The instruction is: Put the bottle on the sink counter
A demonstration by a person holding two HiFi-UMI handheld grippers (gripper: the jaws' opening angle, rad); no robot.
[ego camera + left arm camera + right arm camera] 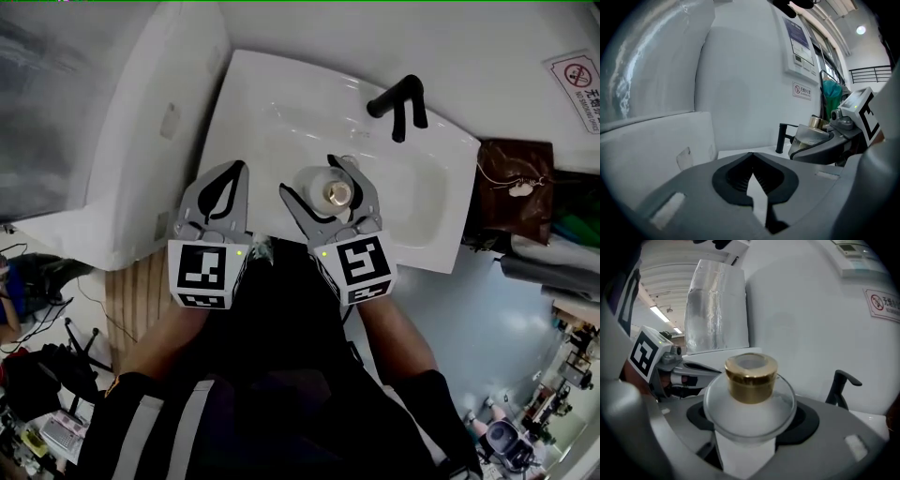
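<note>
Right claw [310,175] is clamped on the bottle [749,401] (frosted round body, gold cap [751,375]). Its jaws are spread fairly wide around the body and the bottle is upright. It is held over the near side of the white sink [281,141], not resting on the table [246,84] around the basin. Black faucet [401,101] stands at the far right. Left claw [234,171] is just left of the right one, jaws closed tip to tip, nothing in them. Brown bag [514,187] sits right of the sink.
</note>
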